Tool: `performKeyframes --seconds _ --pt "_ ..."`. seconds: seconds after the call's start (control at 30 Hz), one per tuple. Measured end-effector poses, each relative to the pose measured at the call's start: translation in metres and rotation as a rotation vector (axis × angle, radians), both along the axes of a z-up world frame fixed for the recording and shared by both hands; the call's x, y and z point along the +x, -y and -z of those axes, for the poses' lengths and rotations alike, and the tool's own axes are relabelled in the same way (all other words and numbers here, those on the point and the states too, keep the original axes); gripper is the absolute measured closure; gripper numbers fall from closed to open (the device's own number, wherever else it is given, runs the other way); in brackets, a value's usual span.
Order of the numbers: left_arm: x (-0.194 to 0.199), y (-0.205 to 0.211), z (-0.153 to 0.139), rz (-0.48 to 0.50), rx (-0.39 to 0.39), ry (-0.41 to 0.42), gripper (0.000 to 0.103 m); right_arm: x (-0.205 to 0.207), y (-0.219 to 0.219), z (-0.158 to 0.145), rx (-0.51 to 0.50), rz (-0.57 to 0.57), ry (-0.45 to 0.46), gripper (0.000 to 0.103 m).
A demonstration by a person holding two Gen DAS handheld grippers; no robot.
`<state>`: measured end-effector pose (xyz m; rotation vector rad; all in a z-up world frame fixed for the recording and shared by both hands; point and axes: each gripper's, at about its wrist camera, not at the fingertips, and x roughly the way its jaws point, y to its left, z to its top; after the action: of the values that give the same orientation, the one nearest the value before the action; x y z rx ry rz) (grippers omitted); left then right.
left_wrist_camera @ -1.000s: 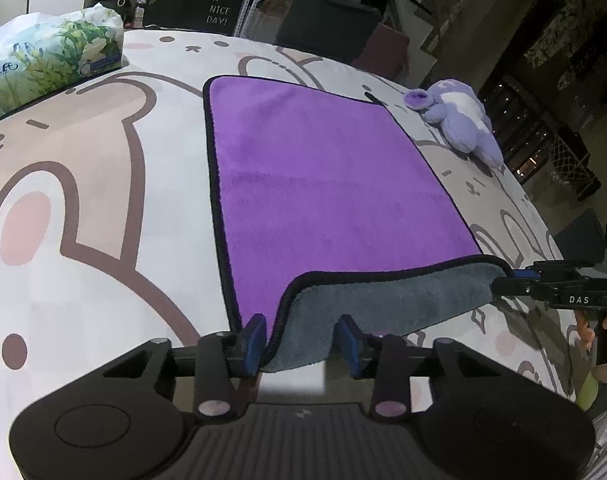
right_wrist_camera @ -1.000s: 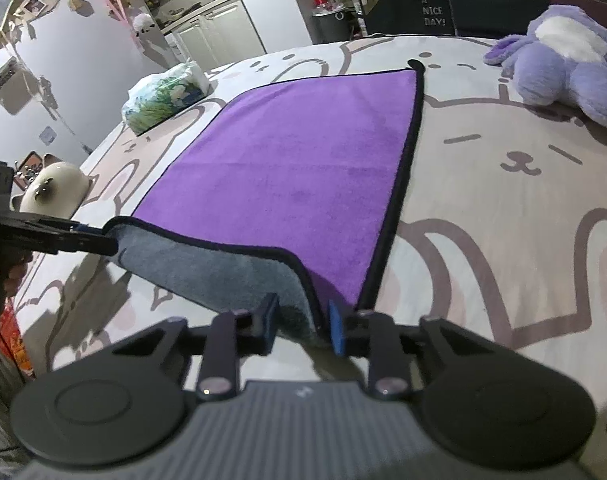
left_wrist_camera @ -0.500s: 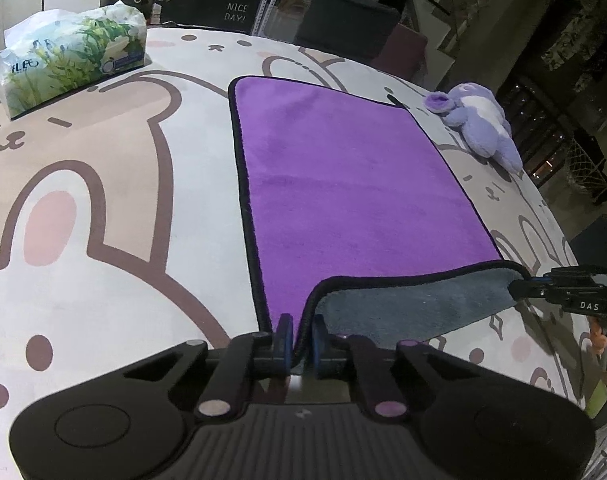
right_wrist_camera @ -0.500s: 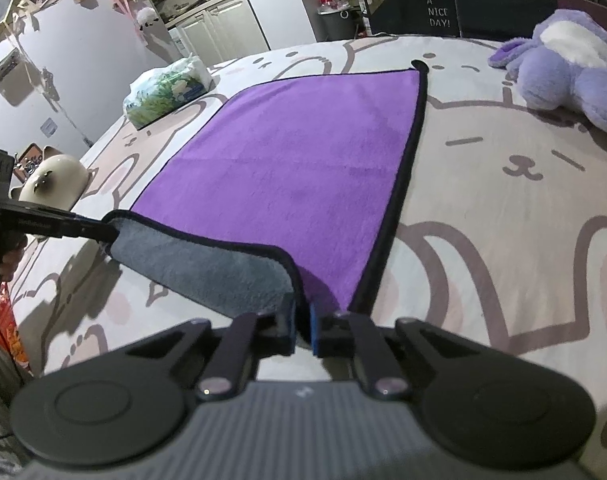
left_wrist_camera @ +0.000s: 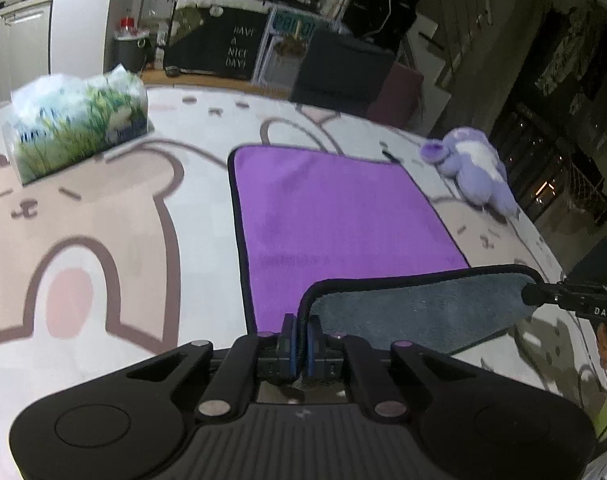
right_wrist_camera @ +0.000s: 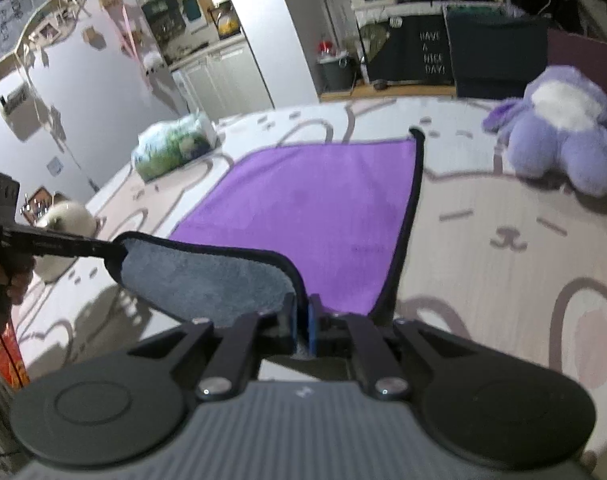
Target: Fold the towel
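A purple towel with a black hem and grey underside lies on a bed with a cartoon-bear sheet; it also shows in the right wrist view. Its near edge is lifted off the sheet and the grey underside faces me. My left gripper is shut on the near left corner. My right gripper is shut on the near right corner. Each gripper shows in the other's view, the right and the left, pinching its corner.
A tissue pack lies at the far left of the bed, also in the right wrist view. A purple plush toy lies at the far right, close in the right wrist view. Furniture stands beyond the bed.
Both grippers closed on the near corners of the towel and lifted the near edge up off the sheet, so more of the grey underside shows.
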<state>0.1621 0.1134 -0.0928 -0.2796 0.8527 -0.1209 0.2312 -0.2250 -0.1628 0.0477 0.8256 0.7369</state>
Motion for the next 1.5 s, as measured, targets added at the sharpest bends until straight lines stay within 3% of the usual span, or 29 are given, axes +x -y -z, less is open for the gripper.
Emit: performKeyframes --seconds 0.4,0.83,1.5 --pt "0.027 -0.007 -0.025 -0.077 0.005 0.11 0.098 0.021 -0.015 -0.028 0.011 0.065 0.115 0.097" --pt "0.073 -0.011 -0.043 -0.123 0.064 0.197 0.098 0.066 -0.036 -0.048 0.018 0.16 0.198 0.097" --pt "0.155 -0.009 -0.036 -0.164 0.154 0.243 0.098 0.134 -0.071 -0.039 -0.035 0.278 0.255 0.097"
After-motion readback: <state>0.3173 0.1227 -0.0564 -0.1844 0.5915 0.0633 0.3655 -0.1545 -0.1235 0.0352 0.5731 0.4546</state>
